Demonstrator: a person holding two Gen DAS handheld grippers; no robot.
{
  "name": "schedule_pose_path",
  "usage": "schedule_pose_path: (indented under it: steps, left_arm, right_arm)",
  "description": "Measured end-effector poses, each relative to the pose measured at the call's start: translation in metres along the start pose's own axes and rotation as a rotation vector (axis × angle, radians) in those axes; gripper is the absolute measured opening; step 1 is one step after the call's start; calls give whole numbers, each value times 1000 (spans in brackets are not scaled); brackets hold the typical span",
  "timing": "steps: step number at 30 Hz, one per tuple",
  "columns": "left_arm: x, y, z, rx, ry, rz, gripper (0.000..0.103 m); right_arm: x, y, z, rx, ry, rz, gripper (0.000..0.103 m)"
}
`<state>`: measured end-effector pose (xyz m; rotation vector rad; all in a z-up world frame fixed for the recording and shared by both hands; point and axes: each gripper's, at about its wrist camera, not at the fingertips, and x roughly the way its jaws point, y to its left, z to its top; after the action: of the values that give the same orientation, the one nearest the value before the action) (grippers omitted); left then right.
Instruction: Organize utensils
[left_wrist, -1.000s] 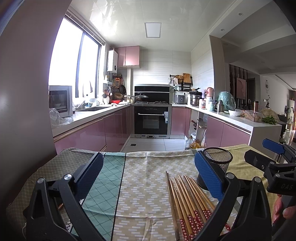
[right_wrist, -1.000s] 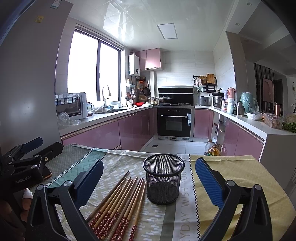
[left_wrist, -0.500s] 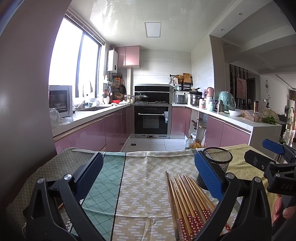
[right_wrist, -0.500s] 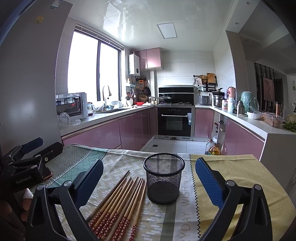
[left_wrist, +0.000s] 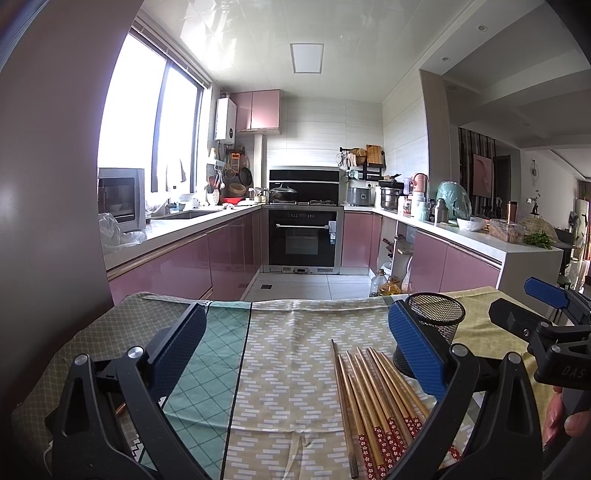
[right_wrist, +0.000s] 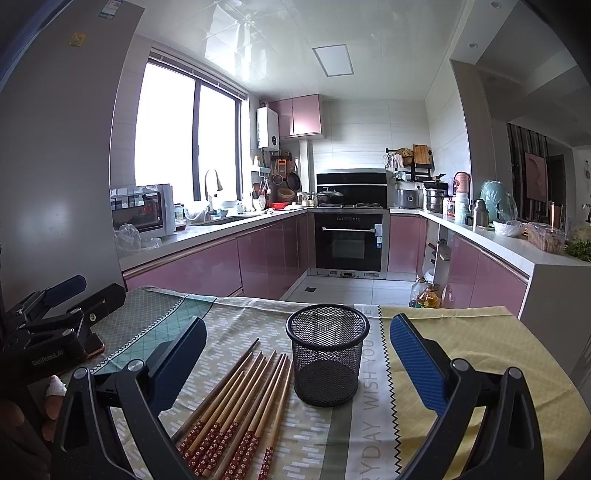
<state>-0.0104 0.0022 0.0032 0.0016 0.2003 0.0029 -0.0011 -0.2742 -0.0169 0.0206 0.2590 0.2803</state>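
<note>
Several wooden chopsticks (right_wrist: 240, 402) with red patterned ends lie side by side on the tablecloth, just left of an empty black mesh cup (right_wrist: 327, 354). They also show in the left wrist view (left_wrist: 376, 398), with the cup (left_wrist: 437, 325) partly behind my right finger. My left gripper (left_wrist: 295, 350) is open and empty above the cloth, left of the chopsticks. My right gripper (right_wrist: 295, 358) is open and empty, with the cup between its fingers' line of sight. Each gripper shows at the edge of the other's view.
A patchwork tablecloth (left_wrist: 288, 354) in green, beige and yellow covers the table. Beyond the table's far edge (right_wrist: 406, 306) is the kitchen floor, with pink cabinets, an oven (right_wrist: 349, 243) and oil bottles (right_wrist: 426, 293).
</note>
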Motion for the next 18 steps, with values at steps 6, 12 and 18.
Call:
schedule_pose_path:
  steps: [6,12,18]
  left_arm:
    - [0,0,0,0,1,1,97]
    - [-1,-1,0,1,2,3,97]
    - [-1,-1,-2,1,8,1,97]
  right_arm:
    - [-1,-1,0,0,2,1,96]
    - [0,-1,0,1,4,3,96]
    - [1,-2,0,2,6,6,96]
